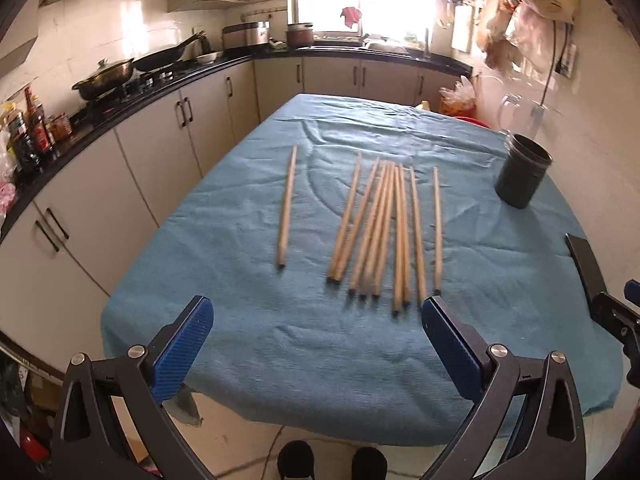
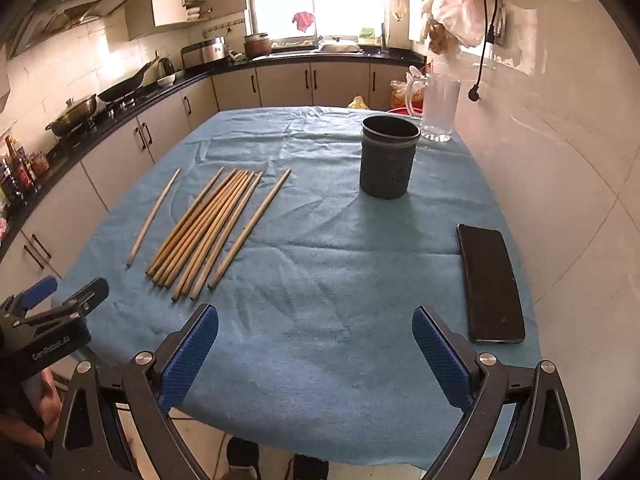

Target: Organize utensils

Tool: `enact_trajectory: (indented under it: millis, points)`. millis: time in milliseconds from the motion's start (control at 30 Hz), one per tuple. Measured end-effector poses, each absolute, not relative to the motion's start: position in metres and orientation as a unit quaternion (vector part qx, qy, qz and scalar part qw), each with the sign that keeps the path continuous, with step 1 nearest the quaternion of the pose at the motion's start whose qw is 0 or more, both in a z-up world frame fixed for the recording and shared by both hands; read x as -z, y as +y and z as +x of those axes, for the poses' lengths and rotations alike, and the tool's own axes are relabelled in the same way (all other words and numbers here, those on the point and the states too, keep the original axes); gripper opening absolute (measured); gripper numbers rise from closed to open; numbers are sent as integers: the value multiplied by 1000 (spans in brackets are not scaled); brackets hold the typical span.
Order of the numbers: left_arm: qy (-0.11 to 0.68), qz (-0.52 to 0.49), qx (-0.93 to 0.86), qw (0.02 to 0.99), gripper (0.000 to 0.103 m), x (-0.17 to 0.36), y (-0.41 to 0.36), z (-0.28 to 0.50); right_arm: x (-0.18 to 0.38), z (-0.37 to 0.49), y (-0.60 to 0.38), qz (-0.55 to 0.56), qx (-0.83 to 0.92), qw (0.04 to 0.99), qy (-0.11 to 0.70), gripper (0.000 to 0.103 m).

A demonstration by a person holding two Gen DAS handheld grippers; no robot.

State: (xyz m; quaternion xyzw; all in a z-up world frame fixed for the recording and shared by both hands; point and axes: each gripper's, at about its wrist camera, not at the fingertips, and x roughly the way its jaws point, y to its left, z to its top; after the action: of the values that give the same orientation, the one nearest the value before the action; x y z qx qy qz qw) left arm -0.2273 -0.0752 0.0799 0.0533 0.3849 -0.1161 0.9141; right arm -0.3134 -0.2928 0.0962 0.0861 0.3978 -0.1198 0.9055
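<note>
Several wooden chopsticks (image 1: pixel 380 228) lie side by side on the blue tablecloth (image 1: pixel 304 340), with one lone chopstick (image 1: pixel 287 206) apart to their left. The same bundle of chopsticks (image 2: pixel 208 228) shows left of centre in the right wrist view. A dark cylindrical holder (image 1: pixel 522 172) stands upright and empty at the far right; the holder (image 2: pixel 388 158) sits straight ahead in the right wrist view. My left gripper (image 1: pixel 318 316) hangs open just short of the chopsticks' near ends. My right gripper (image 2: pixel 316 326) is open over bare cloth, well short of the holder.
A black phone (image 2: pixel 490 284) lies on the cloth near the right edge. A clear glass pitcher (image 2: pixel 438 106) stands behind the holder. Kitchen counters with pans (image 1: pixel 108 76) run along the left. A tiled wall (image 2: pixel 560 140) closes the right side. A person's shoes (image 1: pixel 332 460) show below the table edge.
</note>
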Motion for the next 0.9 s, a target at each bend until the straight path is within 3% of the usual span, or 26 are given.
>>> enact_trajectory:
  millis: [900]
  points:
    - [372,56,121,919,103,-92,-90,-241,-103,-323,-303,77,97,916,381,99]
